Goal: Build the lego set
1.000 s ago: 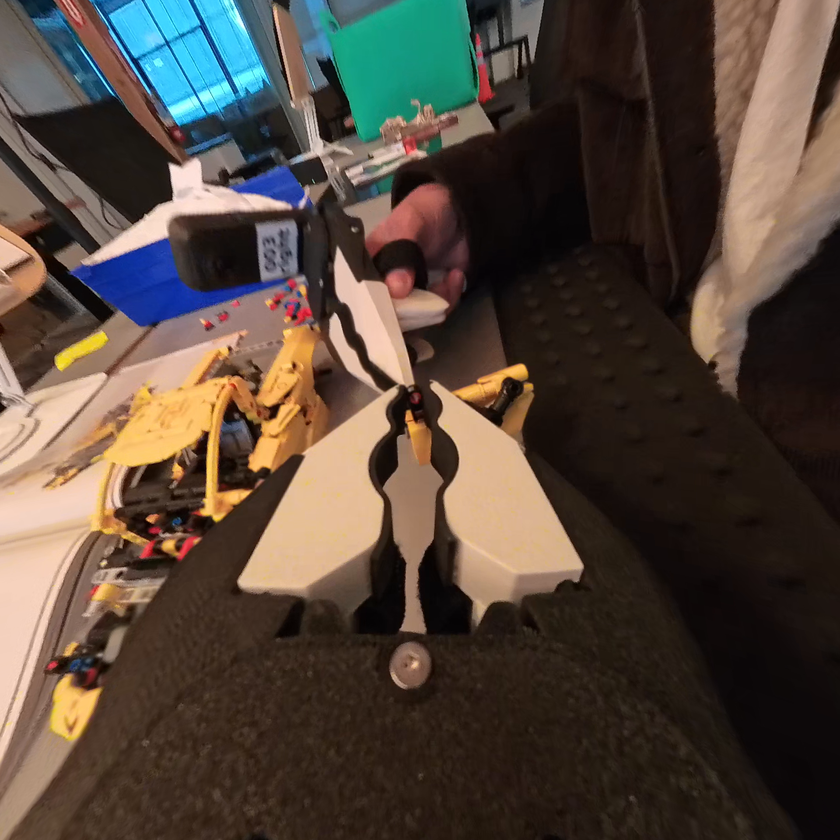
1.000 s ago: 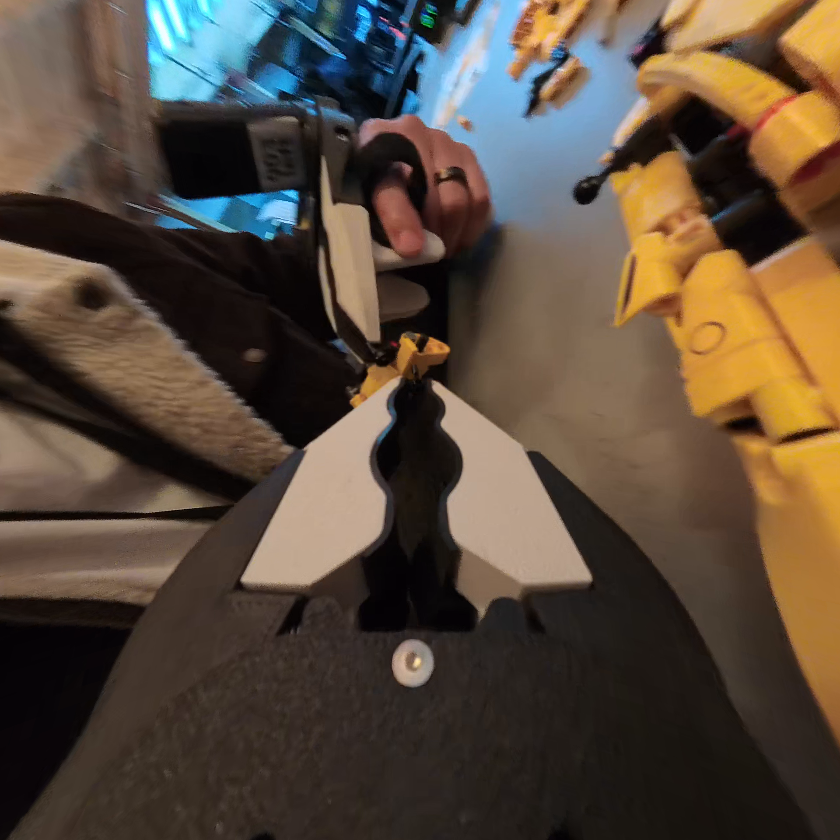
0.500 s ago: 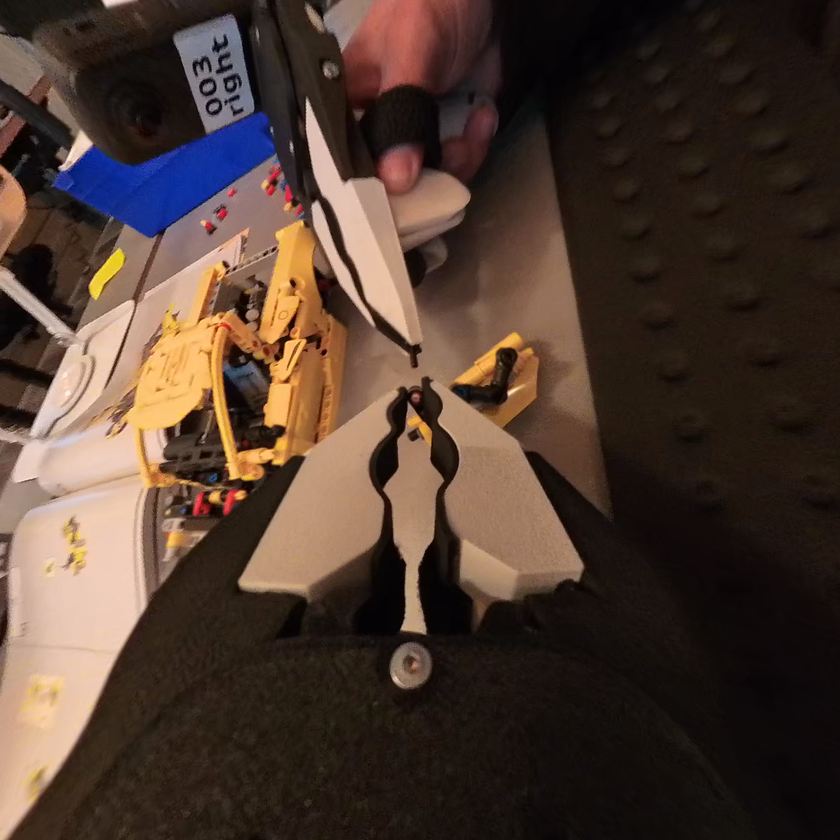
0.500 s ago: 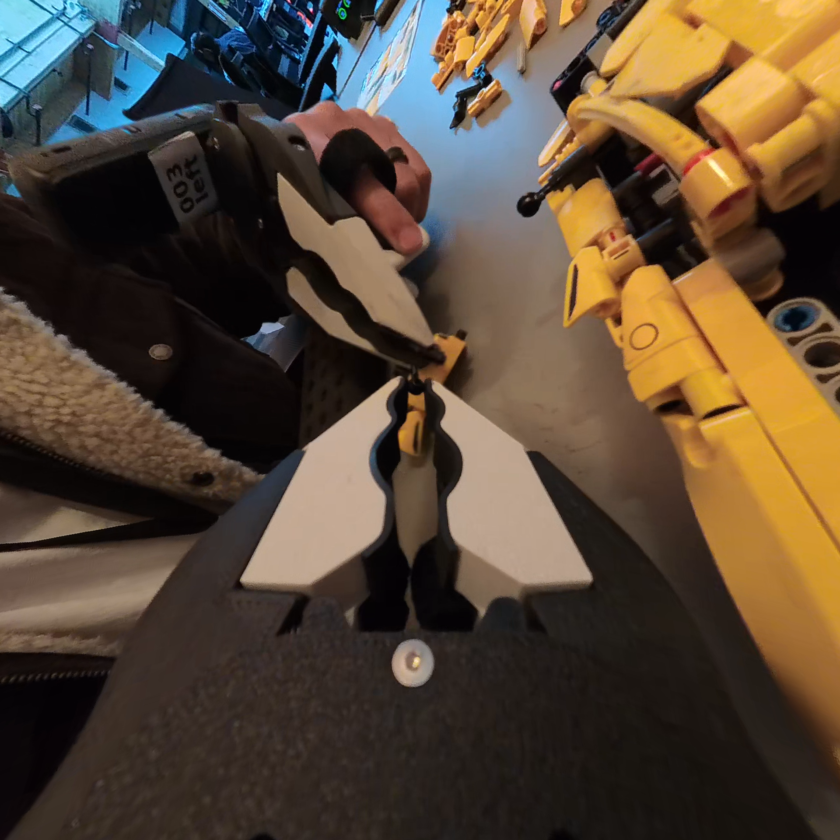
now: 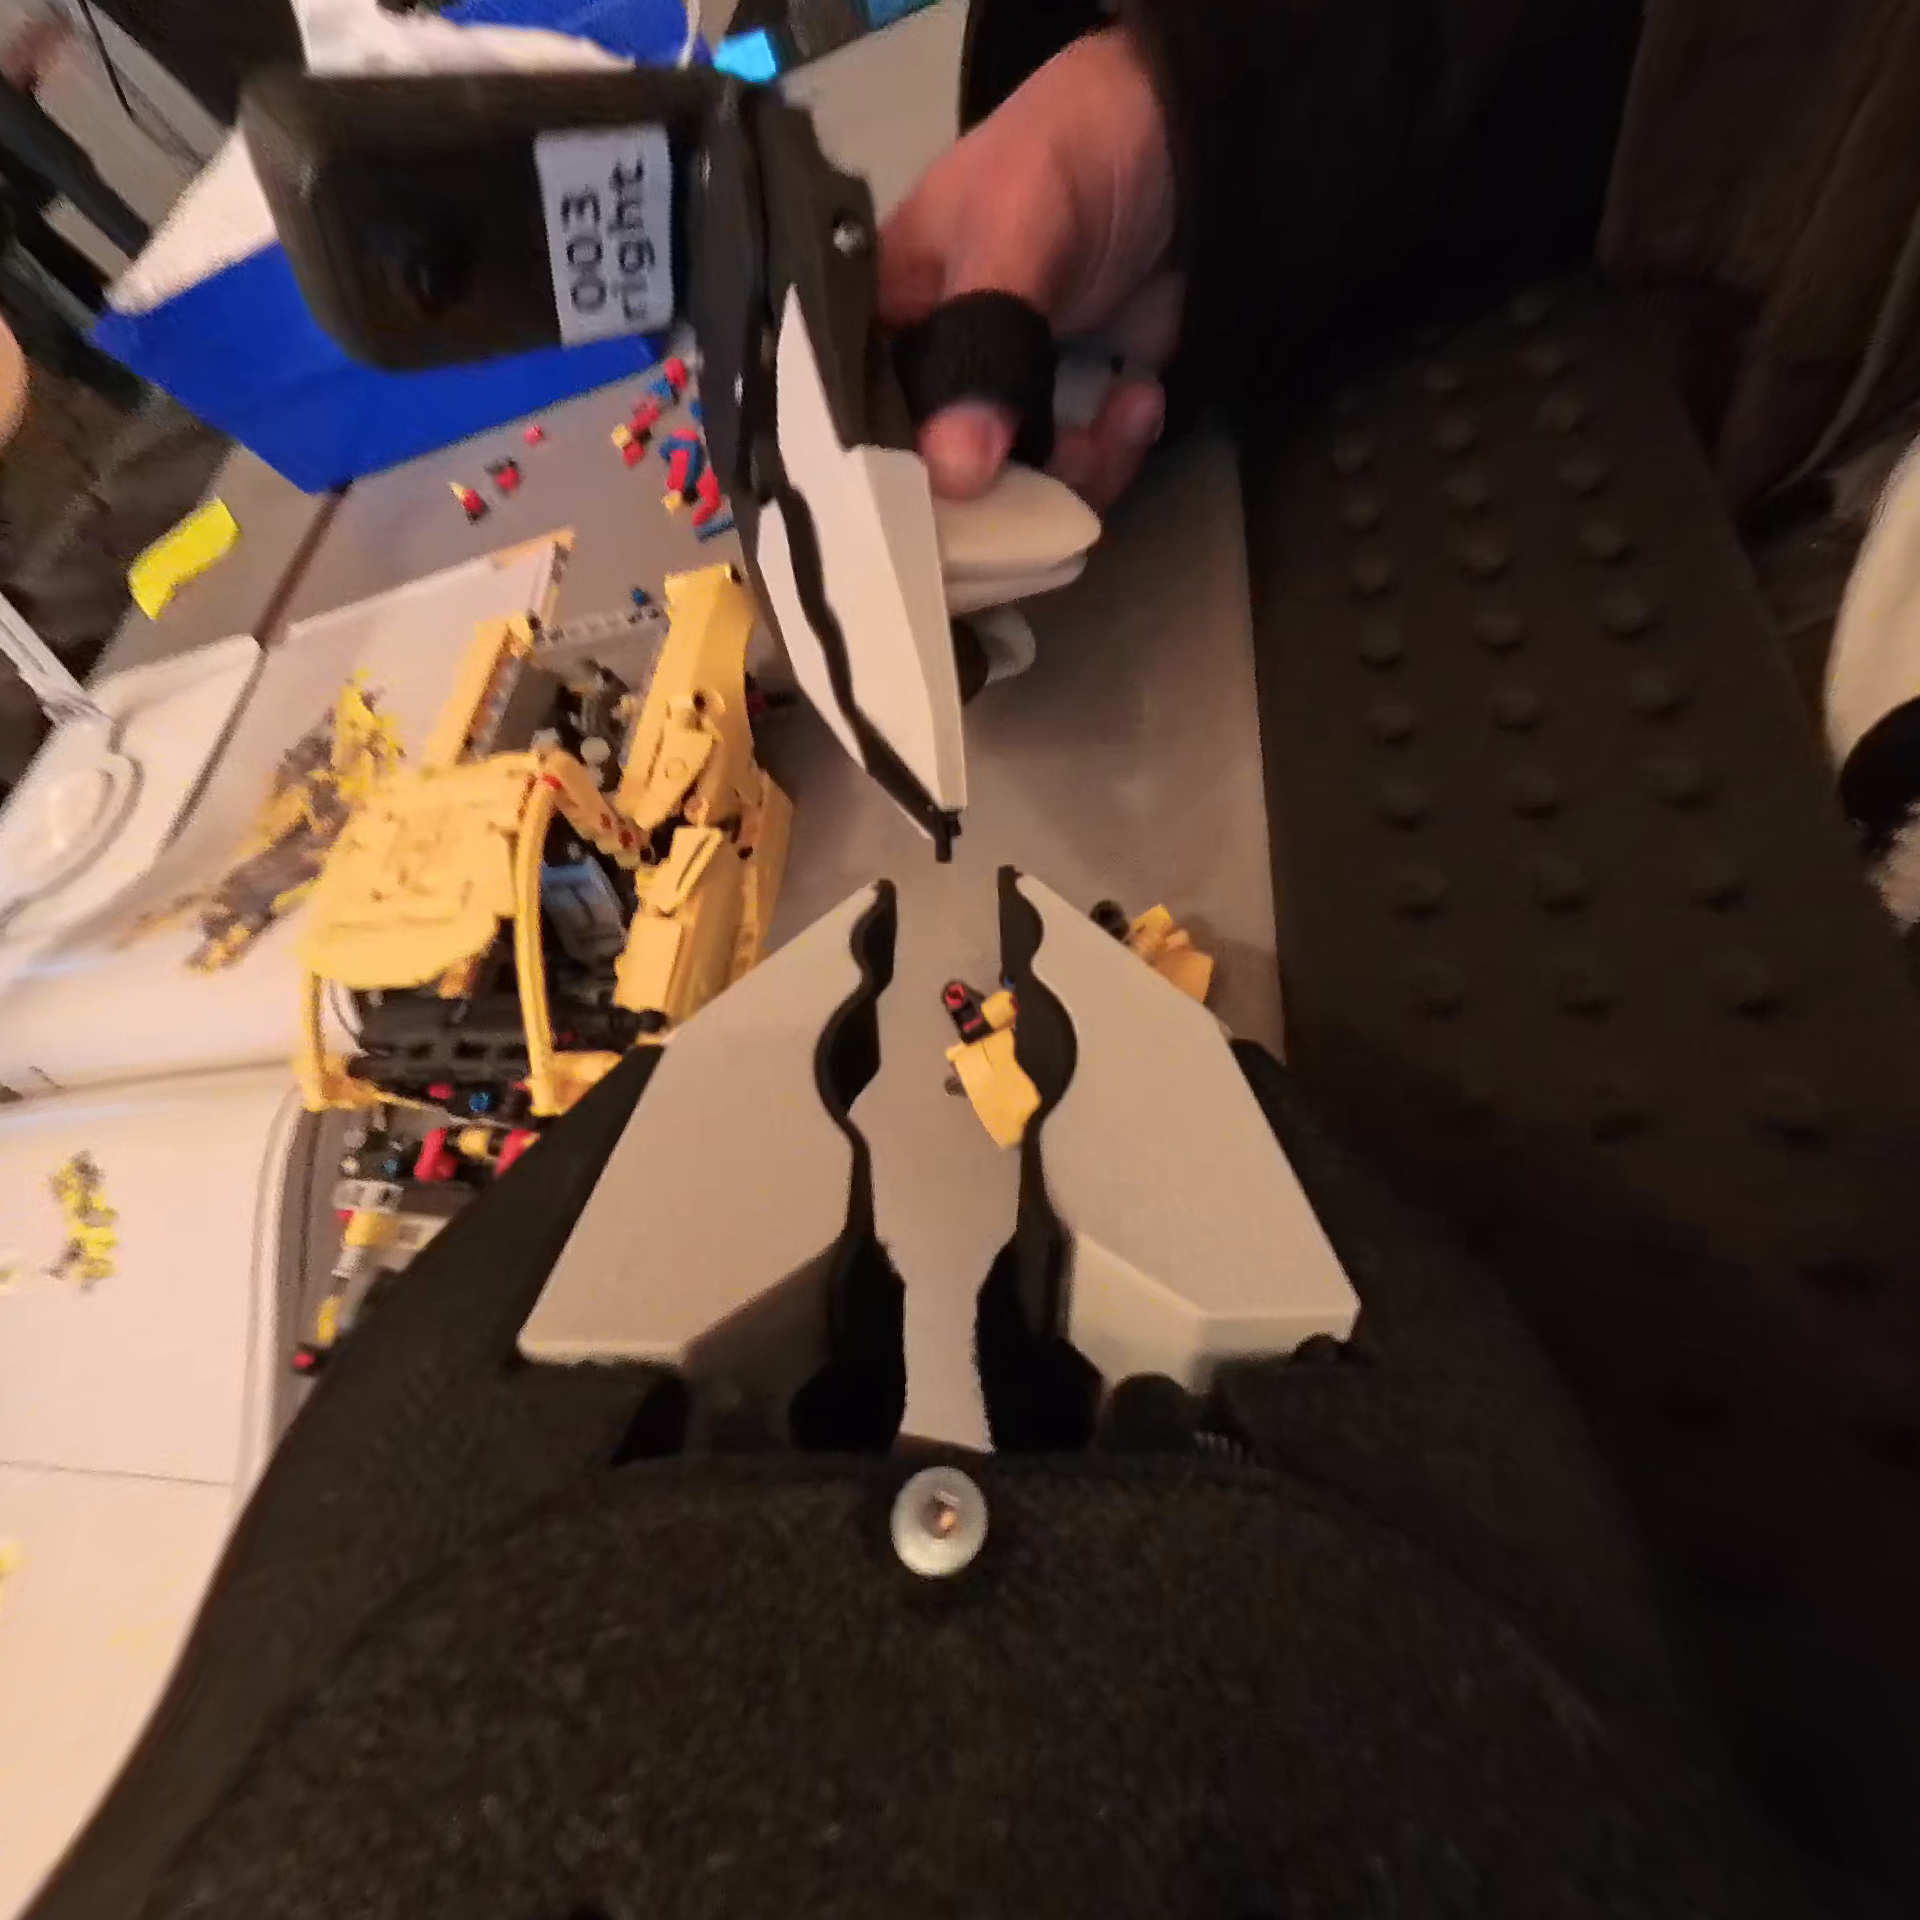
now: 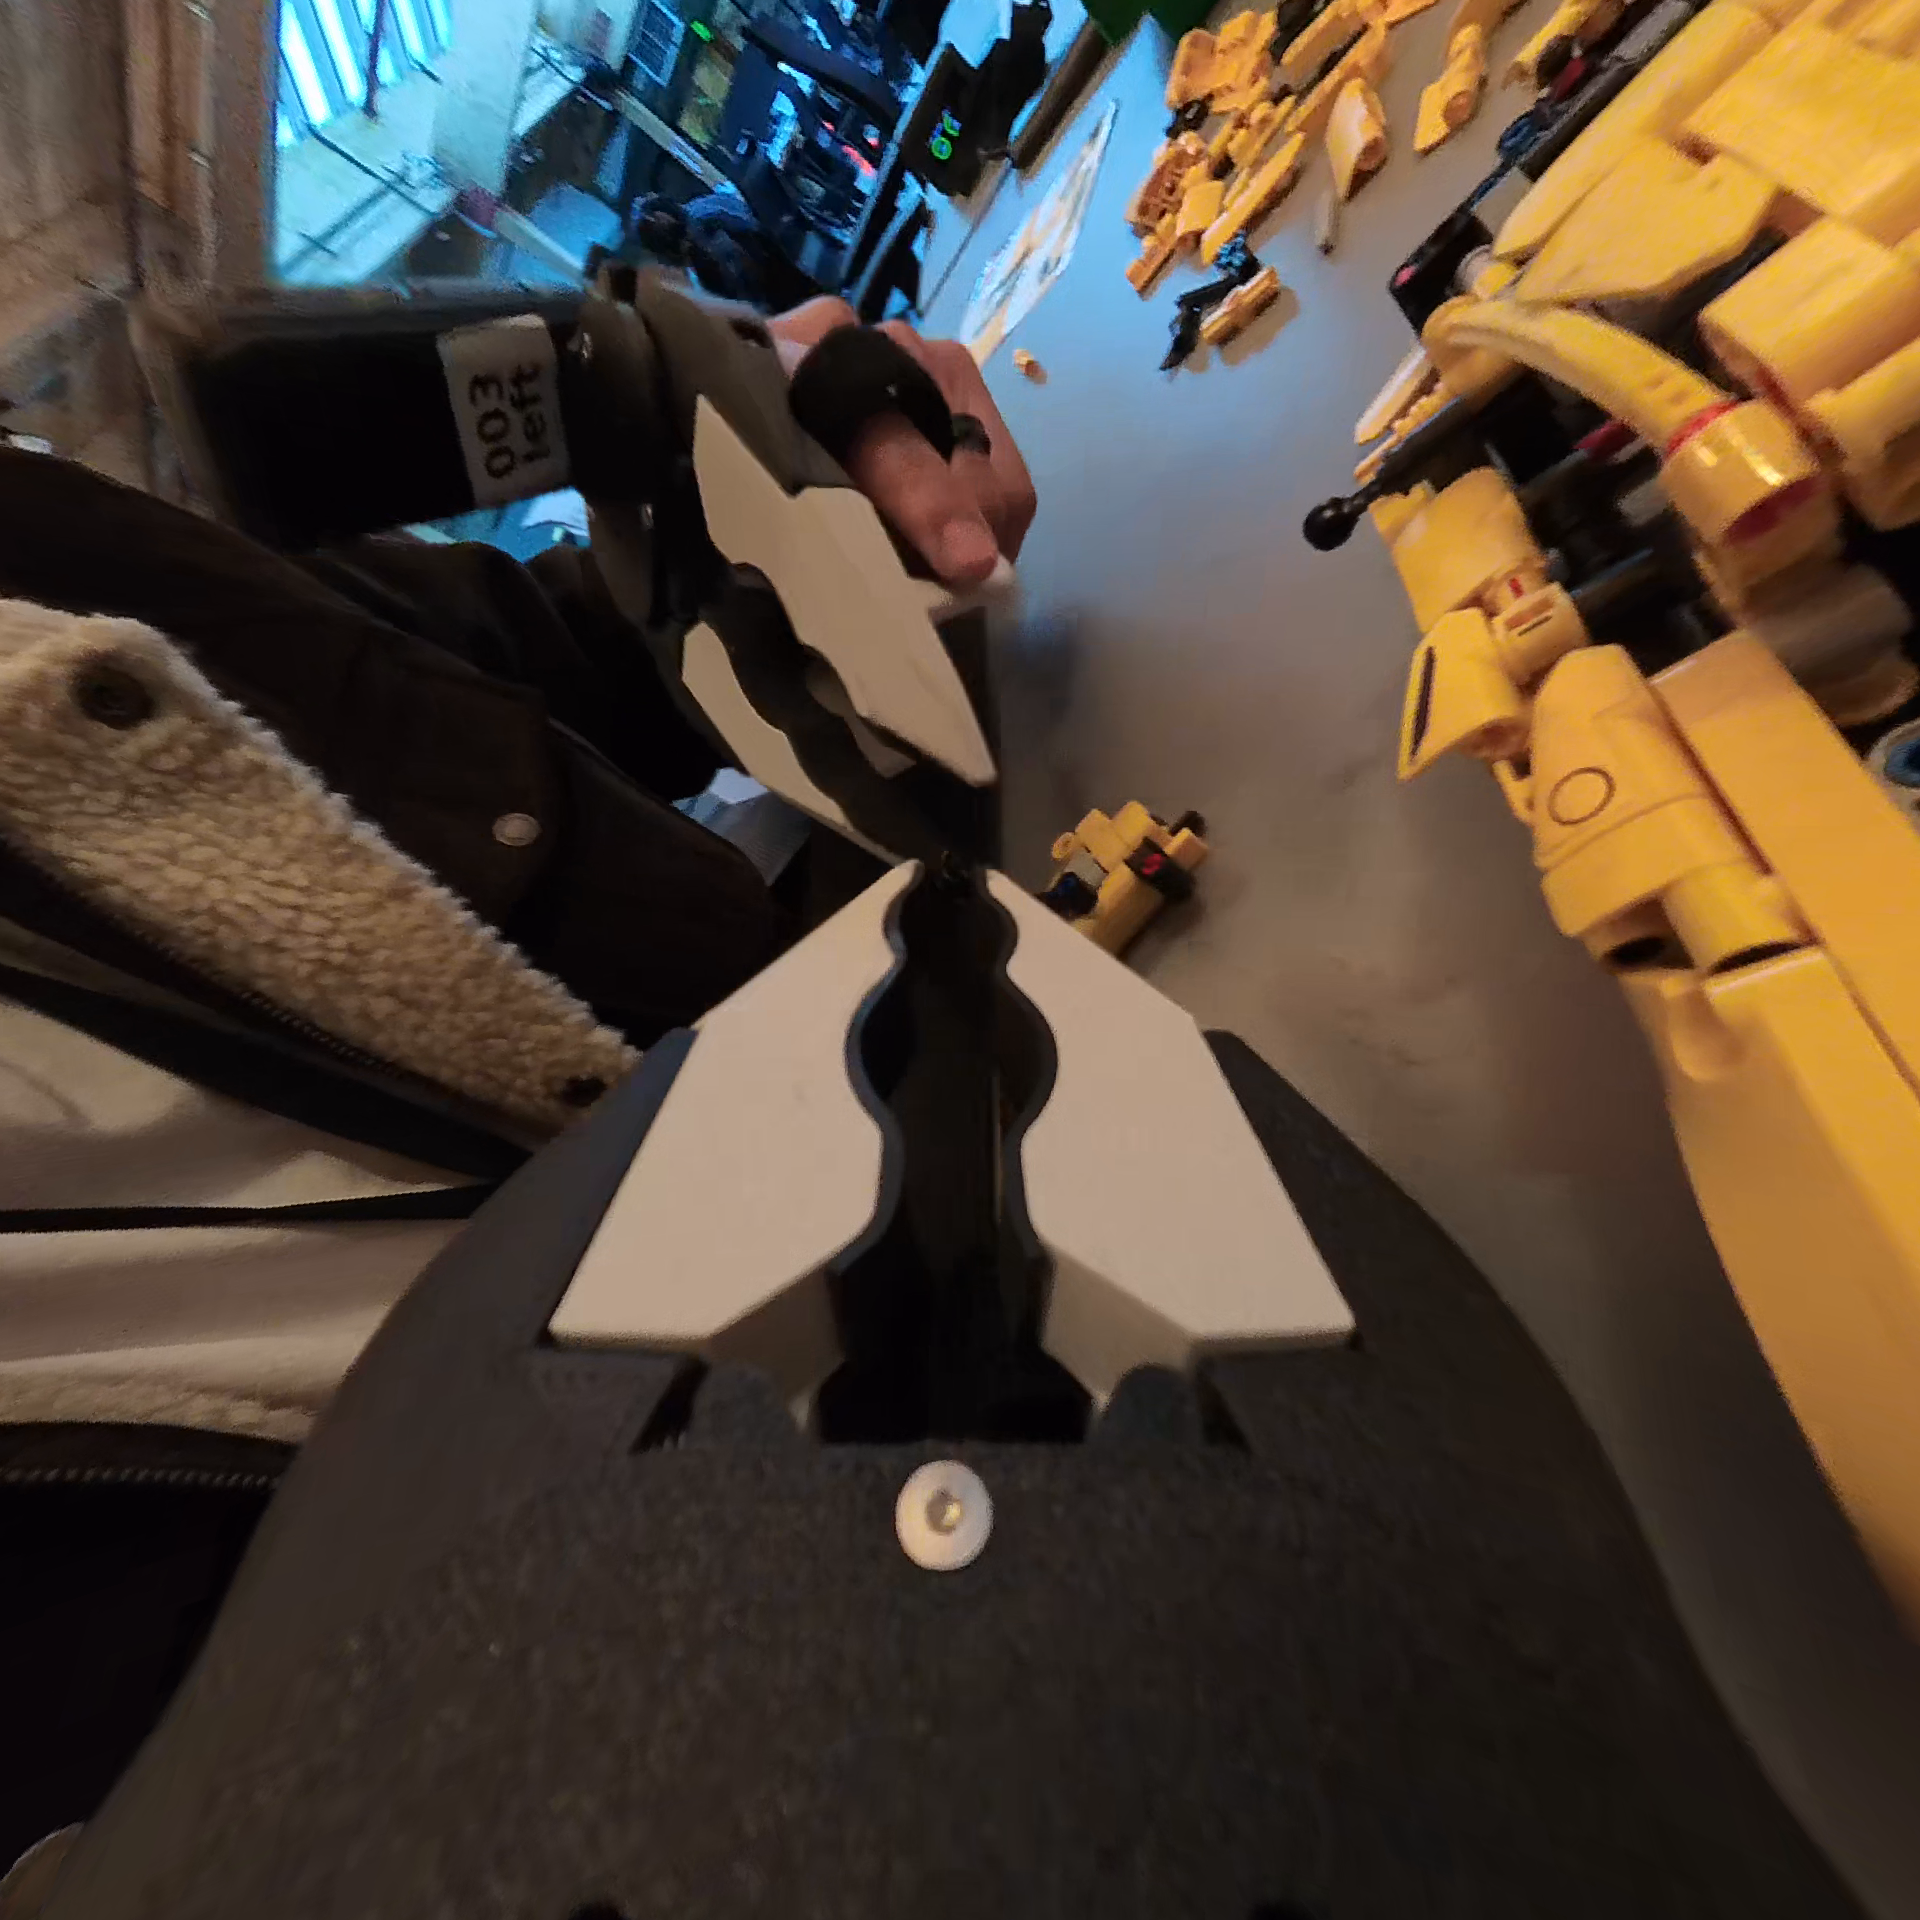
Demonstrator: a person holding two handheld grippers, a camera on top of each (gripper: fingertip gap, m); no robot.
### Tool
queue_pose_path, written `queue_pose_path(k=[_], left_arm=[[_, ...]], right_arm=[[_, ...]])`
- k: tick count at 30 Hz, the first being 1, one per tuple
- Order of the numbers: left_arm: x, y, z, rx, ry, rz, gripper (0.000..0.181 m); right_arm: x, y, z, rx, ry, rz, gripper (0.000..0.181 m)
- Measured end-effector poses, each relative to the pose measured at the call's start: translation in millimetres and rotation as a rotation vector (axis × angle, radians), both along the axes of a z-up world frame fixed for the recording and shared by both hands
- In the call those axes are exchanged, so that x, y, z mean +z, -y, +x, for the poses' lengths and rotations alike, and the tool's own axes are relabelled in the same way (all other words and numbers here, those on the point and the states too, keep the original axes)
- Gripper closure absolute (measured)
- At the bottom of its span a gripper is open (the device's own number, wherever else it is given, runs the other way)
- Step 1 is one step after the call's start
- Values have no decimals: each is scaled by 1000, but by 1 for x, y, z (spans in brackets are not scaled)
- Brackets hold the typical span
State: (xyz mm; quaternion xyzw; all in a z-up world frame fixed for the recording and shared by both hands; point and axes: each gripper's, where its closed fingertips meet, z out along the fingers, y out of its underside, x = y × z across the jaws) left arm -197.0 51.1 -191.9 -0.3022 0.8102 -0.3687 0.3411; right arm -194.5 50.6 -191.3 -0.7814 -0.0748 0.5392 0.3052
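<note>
— Left wrist view: what's different from half a second back?

— My left tool (image 5: 940,883) has let go. It was pinched on the small yellow piece (image 5: 992,1070); now its jaws stand well apart and hold nothing. The piece lies on the worktop (image 5: 1122,748), showing through the gap between the fingers, close to the near edge.

— And the right one?

— My right tool (image 6: 951,873) is all but closed, its tip just above the left one's. There's a small dark speck at the tip, but I can't tell whether that is a part or only the pads. From that side the yellow piece (image 6: 1127,873) sits just beyond the tips, well apart from the big yellow model (image 6: 1662,727).

— So what does it mean for the build?

— I'd judge the piece has been set down, not fitted. It isn't joined to the model yet, so it needs picking up again, probably with a better hold.
</note>
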Motion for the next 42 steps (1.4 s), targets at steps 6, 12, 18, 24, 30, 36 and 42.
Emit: queue_pose_path(k=[6, 12, 18, 24, 30, 36, 42], left_arm=[[5, 5, 4, -20, 81, 152, 176], [11, 5, 6, -2, 121, 163, 179], [24, -6, 15, 93, 207, 207, 179], [30, -5, 20, 151, 258, 229, 179], [32, -6, 21, 183, 268, 237, 179], [29, -8, 22, 191, 270, 293, 179], [25, -10, 23, 196, 257, 330, 179]], right_arm=[[6, 3, -4, 25, -57, -1, 175], [12, 1, -2, 15, -103, 2, 175], [28, -9, 9, -72, -222, 39, 171], [39, -12, 12, -89, -330, 38, 165], [38, -13, 11, -97, -326, 38, 170], [34, -15, 13, -112, -293, 37, 173], [27, -15, 14, -122, -218, 45, 173]])
